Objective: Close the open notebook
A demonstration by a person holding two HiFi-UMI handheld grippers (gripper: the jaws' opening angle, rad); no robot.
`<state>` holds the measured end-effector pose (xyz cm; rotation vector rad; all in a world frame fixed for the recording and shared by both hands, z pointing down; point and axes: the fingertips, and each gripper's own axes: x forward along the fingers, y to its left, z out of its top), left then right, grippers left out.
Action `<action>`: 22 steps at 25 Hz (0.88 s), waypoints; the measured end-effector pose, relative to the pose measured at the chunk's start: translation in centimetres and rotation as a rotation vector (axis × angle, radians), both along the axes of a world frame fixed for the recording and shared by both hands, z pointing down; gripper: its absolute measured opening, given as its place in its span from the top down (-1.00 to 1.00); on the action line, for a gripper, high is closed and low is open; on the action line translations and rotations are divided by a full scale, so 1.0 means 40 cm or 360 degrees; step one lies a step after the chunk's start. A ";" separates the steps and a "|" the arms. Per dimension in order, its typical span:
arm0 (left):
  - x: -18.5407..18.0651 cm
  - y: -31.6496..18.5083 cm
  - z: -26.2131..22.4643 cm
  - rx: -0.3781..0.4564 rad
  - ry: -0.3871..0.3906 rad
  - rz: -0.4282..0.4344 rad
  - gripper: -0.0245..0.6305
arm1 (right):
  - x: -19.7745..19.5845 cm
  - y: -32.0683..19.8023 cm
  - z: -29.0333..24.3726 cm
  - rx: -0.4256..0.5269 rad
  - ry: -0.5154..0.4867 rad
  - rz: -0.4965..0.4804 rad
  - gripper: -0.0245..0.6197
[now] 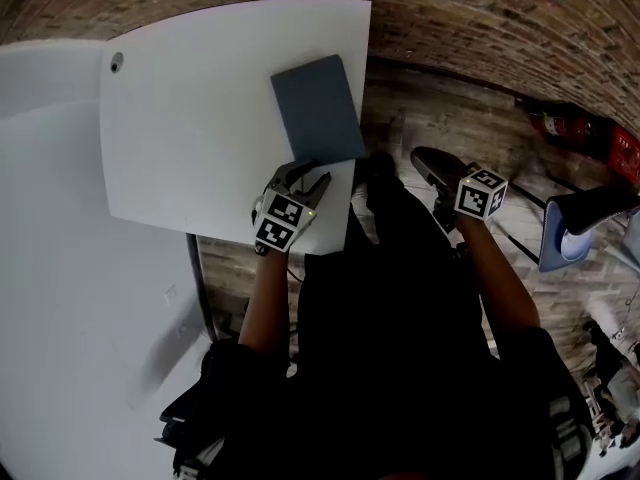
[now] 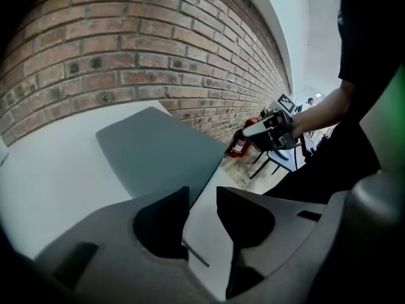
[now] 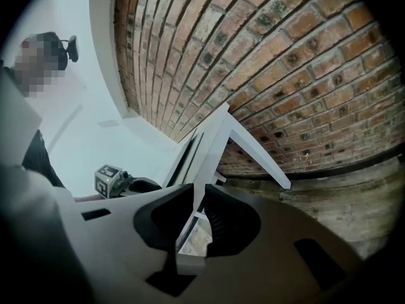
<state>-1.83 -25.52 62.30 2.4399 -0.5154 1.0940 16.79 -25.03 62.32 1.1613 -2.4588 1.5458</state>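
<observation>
The notebook (image 1: pixel 318 108) lies flat and closed on the white table (image 1: pixel 190 138), grey cover up, close to the table's right edge. My left gripper (image 1: pixel 305 175) sits at the notebook's near edge, open, with only bare tabletop between its jaws. In the left gripper view the notebook (image 2: pixel 158 151) lies just beyond the left gripper (image 2: pixel 202 198), its near corner by the left jaw. My right gripper (image 1: pixel 425 158) hangs off the table's right side over the floor. In the right gripper view the right gripper (image 3: pixel 197 192) shows a narrow gap, holds nothing, and faces the table's edge (image 3: pixel 212 138).
A brick wall (image 2: pixel 126 56) runs behind the table. A red fire extinguisher (image 1: pixel 560 123) stands on the floor at the right, and a chair (image 1: pixel 585 223) is near it. A white curved wall (image 1: pixel 60 288) fills the left side. The person's dark clothing covers the lower middle.
</observation>
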 end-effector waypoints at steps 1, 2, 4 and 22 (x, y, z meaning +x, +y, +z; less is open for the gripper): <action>0.000 0.000 0.000 -0.0004 0.0003 -0.0005 0.49 | 0.000 0.001 0.000 0.0000 -0.0003 0.0001 0.74; 0.001 0.000 0.000 -0.0008 0.0007 -0.0009 0.49 | 0.000 0.002 0.000 0.0001 -0.0006 0.0000 0.74; 0.001 -0.003 -0.001 -0.0015 0.0019 -0.0021 0.49 | -0.003 0.001 -0.001 0.0007 -0.0013 -0.0007 0.74; -0.017 -0.106 -0.315 0.0272 0.0531 -0.0358 0.76 | -0.079 -0.076 -0.369 0.0716 0.0143 -0.0346 0.88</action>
